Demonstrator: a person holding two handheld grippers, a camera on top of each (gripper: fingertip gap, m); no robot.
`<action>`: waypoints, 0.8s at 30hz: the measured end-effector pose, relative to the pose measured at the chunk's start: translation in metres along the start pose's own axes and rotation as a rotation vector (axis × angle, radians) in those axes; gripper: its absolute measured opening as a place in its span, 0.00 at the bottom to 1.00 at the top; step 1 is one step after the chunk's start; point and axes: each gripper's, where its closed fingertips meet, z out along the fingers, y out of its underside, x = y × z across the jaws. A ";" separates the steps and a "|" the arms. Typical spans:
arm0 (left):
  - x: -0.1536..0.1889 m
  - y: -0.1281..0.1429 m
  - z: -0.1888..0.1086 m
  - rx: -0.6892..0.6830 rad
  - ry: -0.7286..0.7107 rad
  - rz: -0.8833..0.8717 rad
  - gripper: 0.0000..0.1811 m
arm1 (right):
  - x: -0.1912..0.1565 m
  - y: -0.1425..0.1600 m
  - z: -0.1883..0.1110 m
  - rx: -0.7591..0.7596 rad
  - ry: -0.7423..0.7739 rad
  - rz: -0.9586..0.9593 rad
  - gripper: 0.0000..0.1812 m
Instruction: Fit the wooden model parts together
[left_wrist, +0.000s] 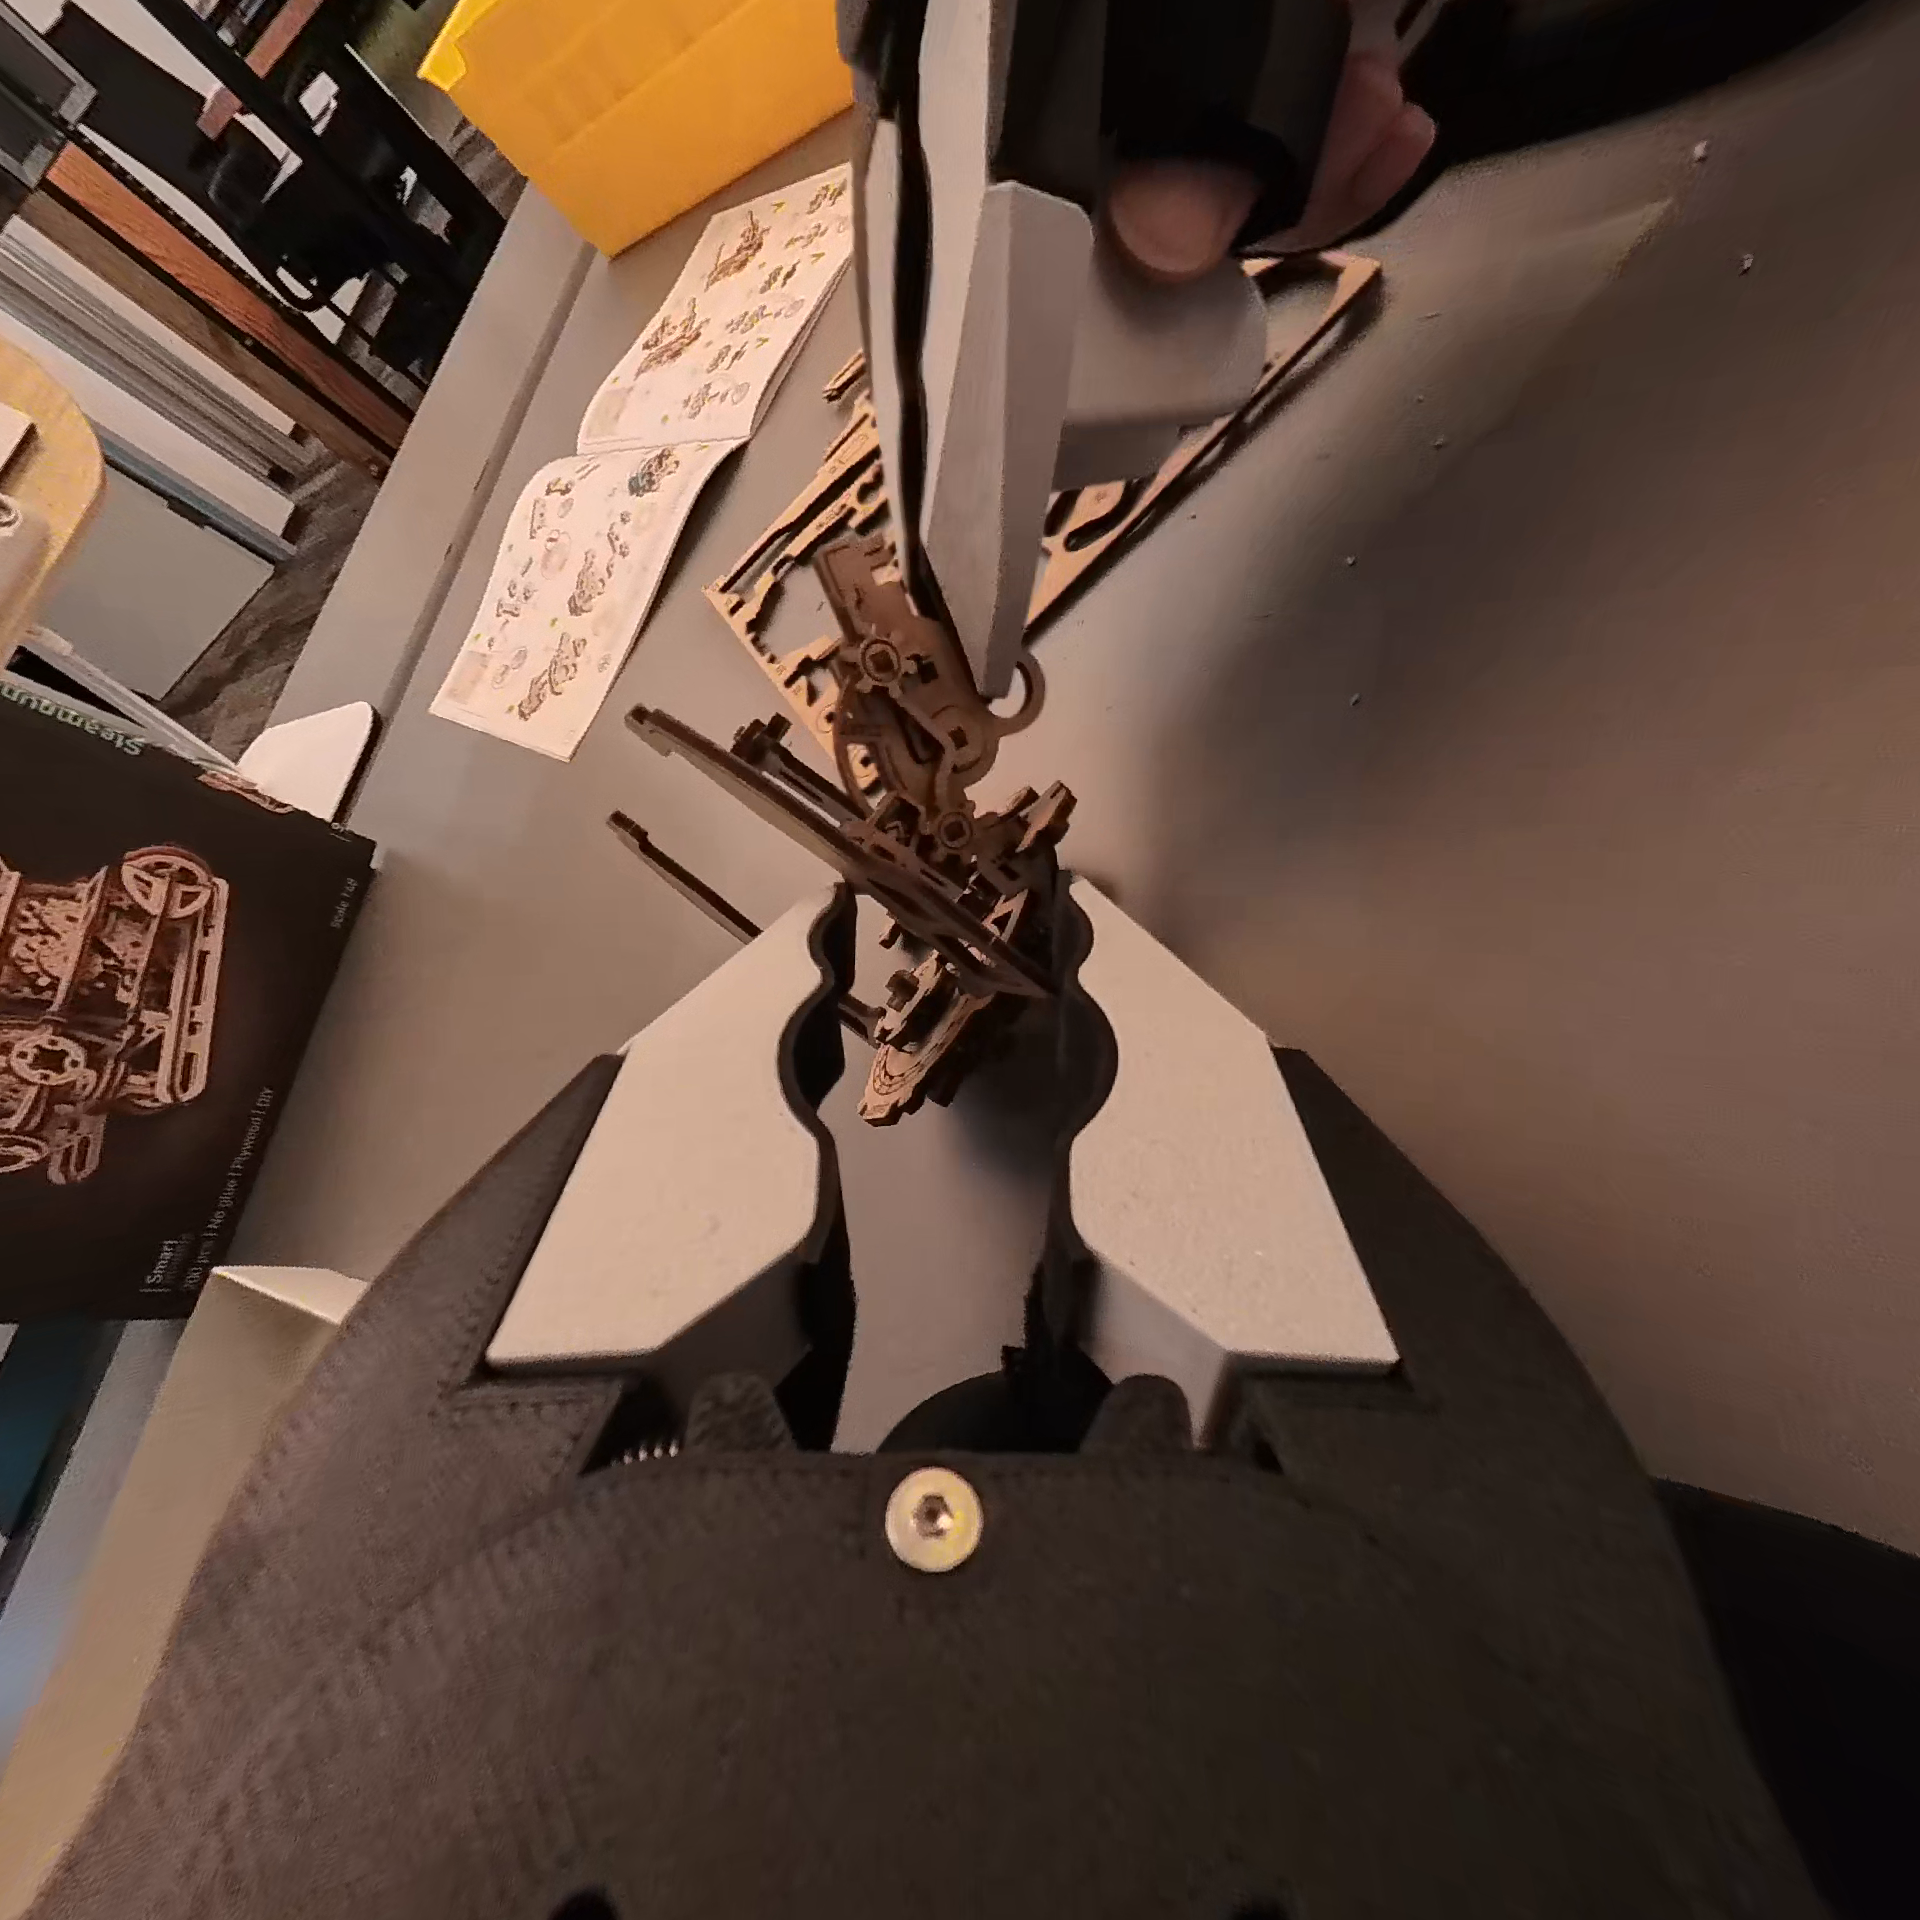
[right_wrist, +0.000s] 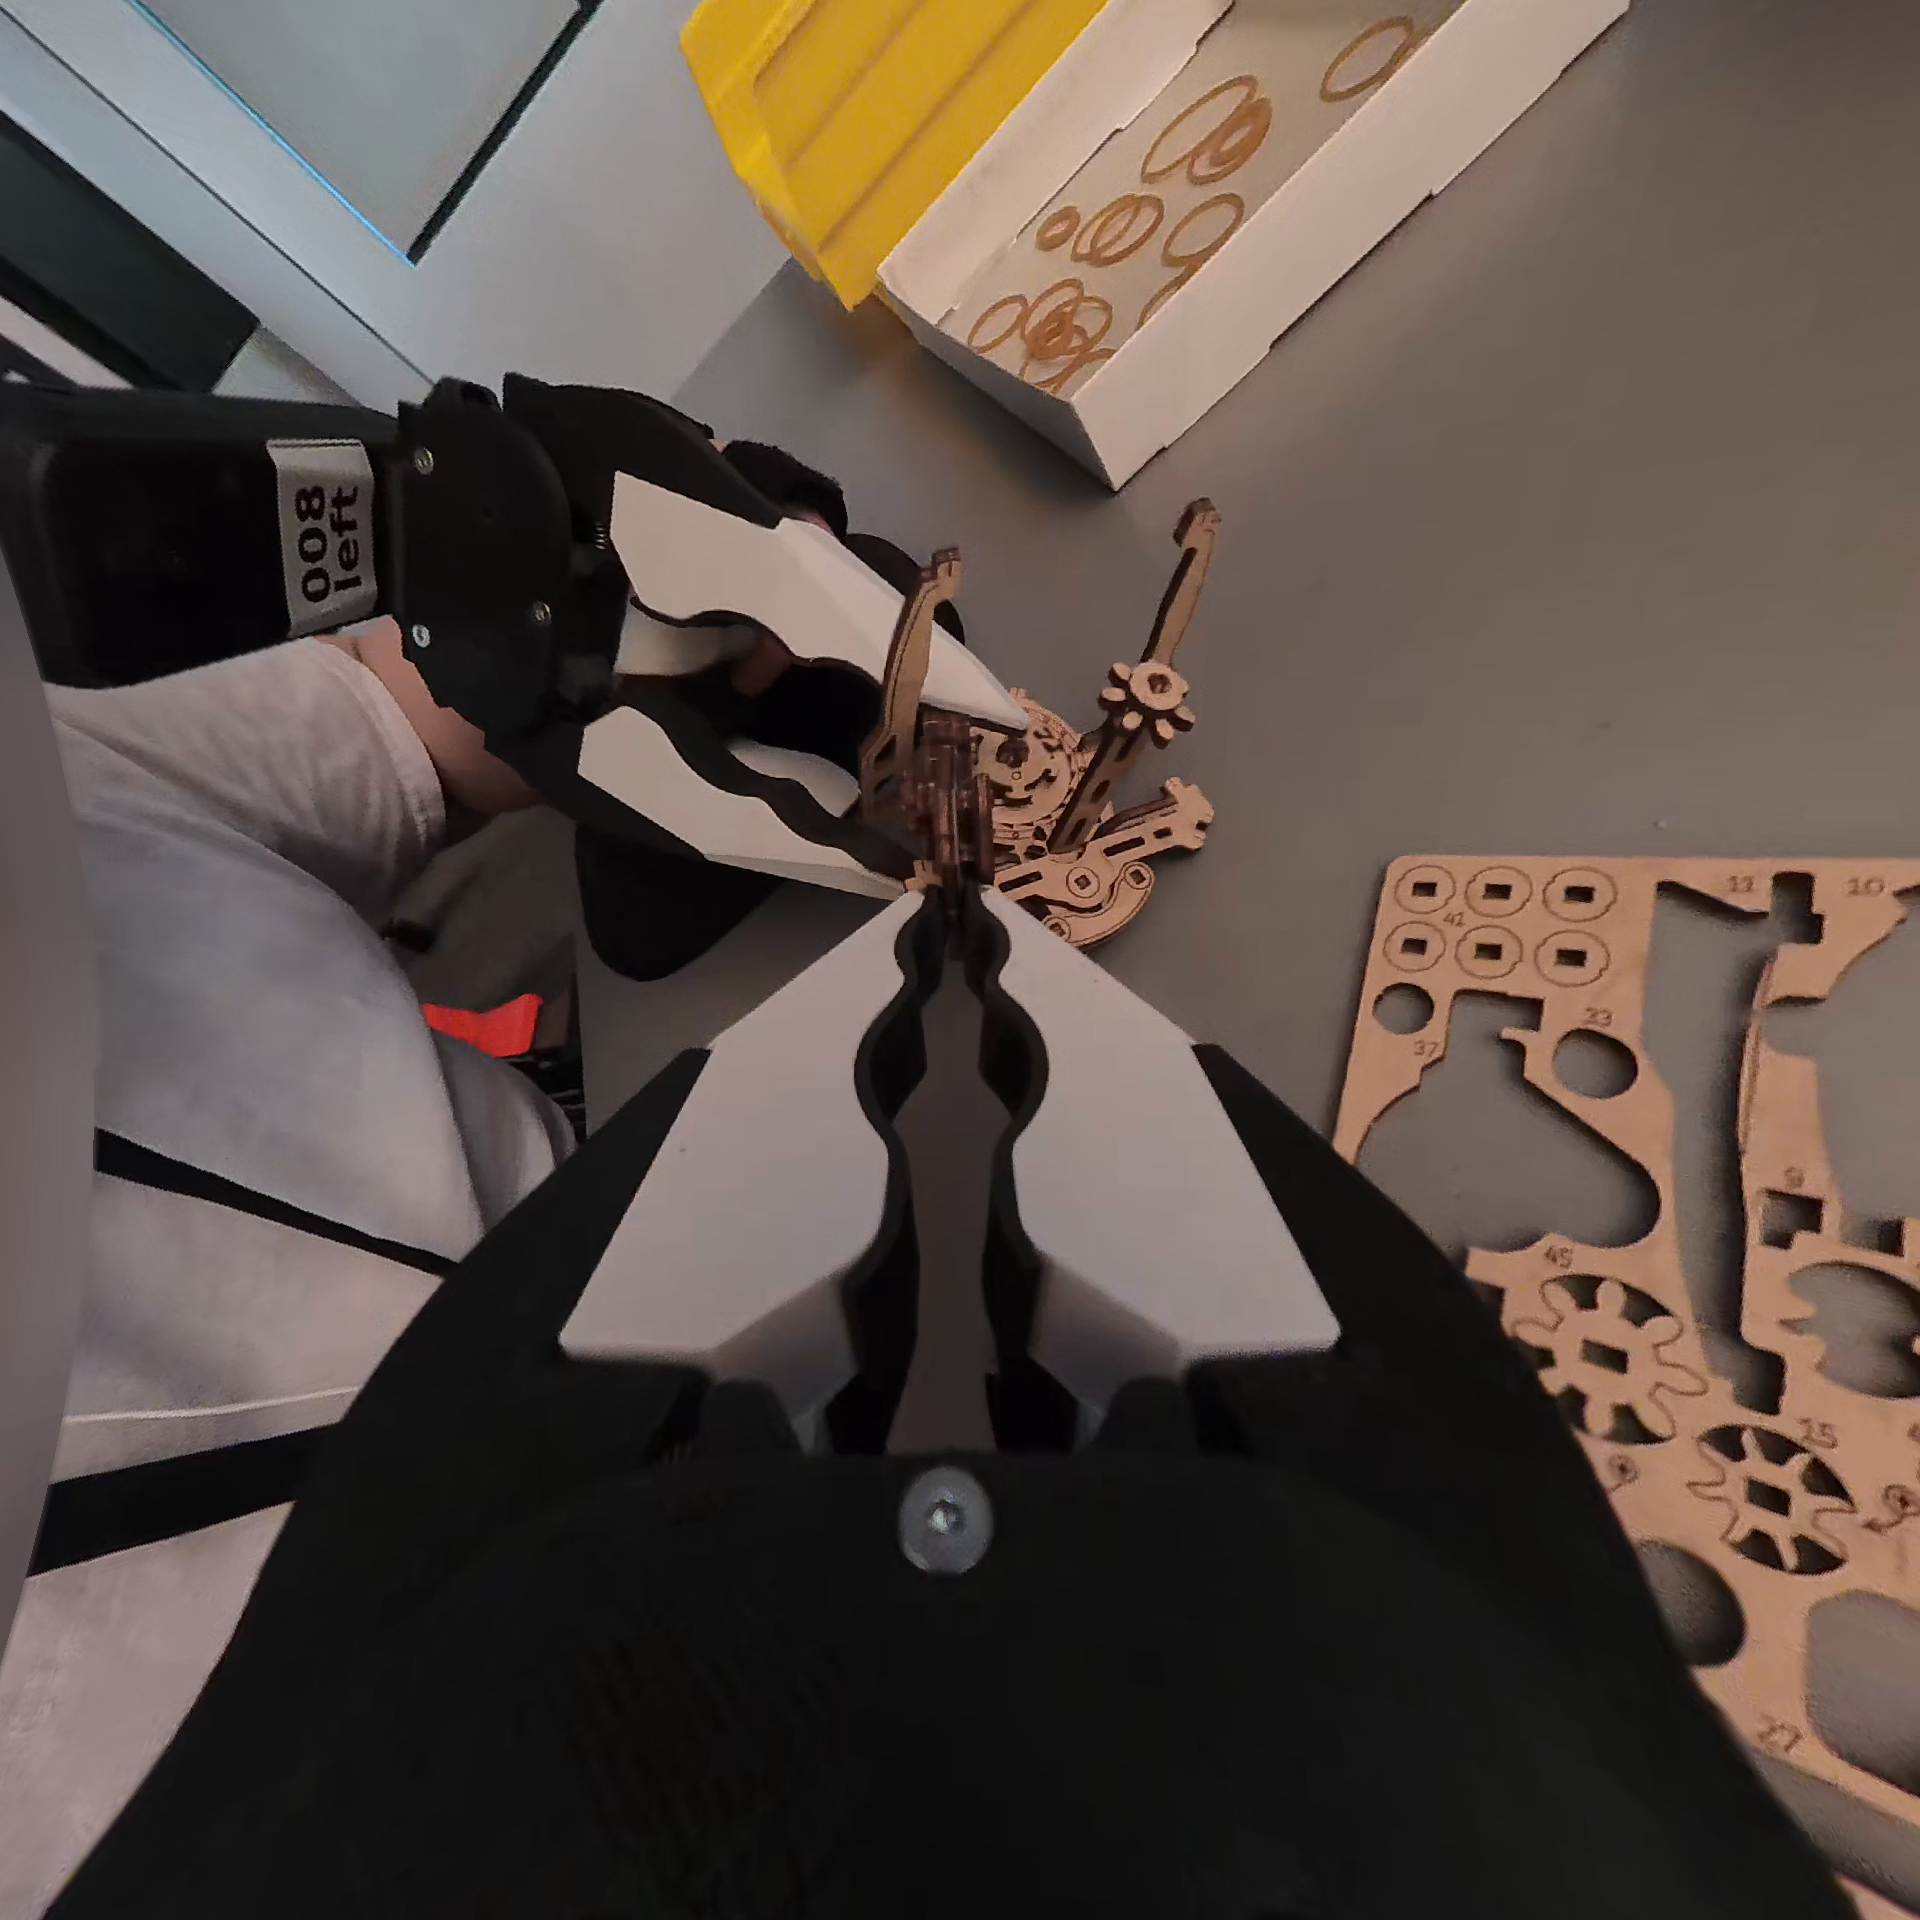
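A partly built wooden model (left_wrist: 935, 862) of levers and gears hangs just above the grey table (left_wrist: 1455, 727). My left gripper (left_wrist: 956, 904) is shut on its lower body, one finger on each side. My right gripper (right_wrist: 945, 904) is shut on a thin stack of wooden pieces at the model's near edge. In the left wrist view it (left_wrist: 987, 665) comes down from above onto the model's top. In the right wrist view the model (right_wrist: 1081, 831) spreads two long arms and a small gear past my fingertips, and the left gripper (right_wrist: 951, 800) comes in from the left.
A punched plywood sheet (right_wrist: 1538, 1262) lies to the right. A white box of rubber bands (right_wrist: 1195, 239) and a yellow bin (right_wrist: 831, 135) stand behind. An open instruction booklet (left_wrist: 644, 488) and the dark kit box (left_wrist: 135, 1018) lie to the left. A person's clothing (right_wrist: 260, 935) fills the left. Only a small space, under 4 cm, lies between the two pairs of fingers.
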 end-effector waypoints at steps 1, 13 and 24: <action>-0.001 0.001 0.000 -0.002 -0.003 0.000 0.20 | 0.000 -0.001 0.001 -0.007 -0.009 -0.004 0.00; -0.008 0.005 -0.001 -0.003 -0.021 -0.020 0.24 | 0.007 -0.008 0.007 -0.104 0.003 -0.138 0.00; -0.011 0.000 -0.002 0.031 -0.038 -0.033 0.26 | 0.011 0.001 0.015 -0.190 -0.062 -0.124 0.01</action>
